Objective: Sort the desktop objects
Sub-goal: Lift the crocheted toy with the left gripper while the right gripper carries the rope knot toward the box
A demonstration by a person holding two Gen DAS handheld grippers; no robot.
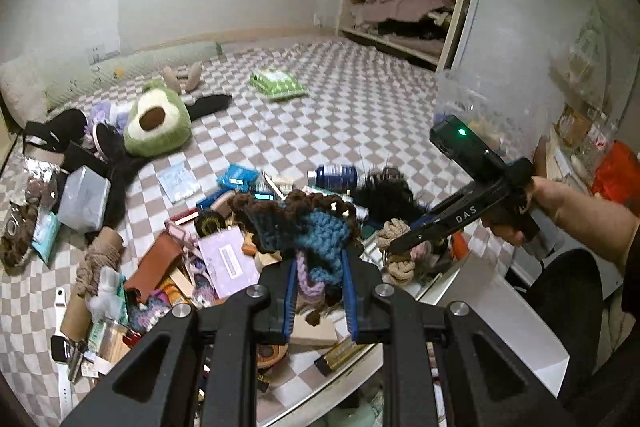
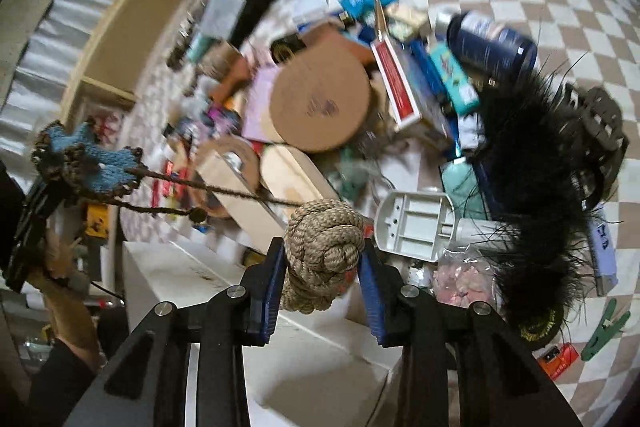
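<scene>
My left gripper [image 1: 318, 259] is shut on a blue and brown crocheted piece [image 1: 308, 227] and holds it up over the pile of clutter; it also shows in the right wrist view [image 2: 86, 163], with brown strings trailing from it. My right gripper [image 2: 322, 255] is shut on a tan knotted rope [image 2: 322, 239] and holds it above a white box [image 2: 320, 339]. In the left wrist view the right gripper [image 1: 404, 243] holds the rope [image 1: 396, 231] at the right of the pile.
A checkered cloth [image 1: 360, 115] carries a heap of small items: an avocado plush [image 1: 158, 121], a dark blue bottle [image 2: 490, 41], a round cork board [image 2: 320, 103], a black feathery thing [image 2: 532, 163], a green clip [image 2: 604, 331]. An open wardrobe [image 1: 400, 11] stands behind.
</scene>
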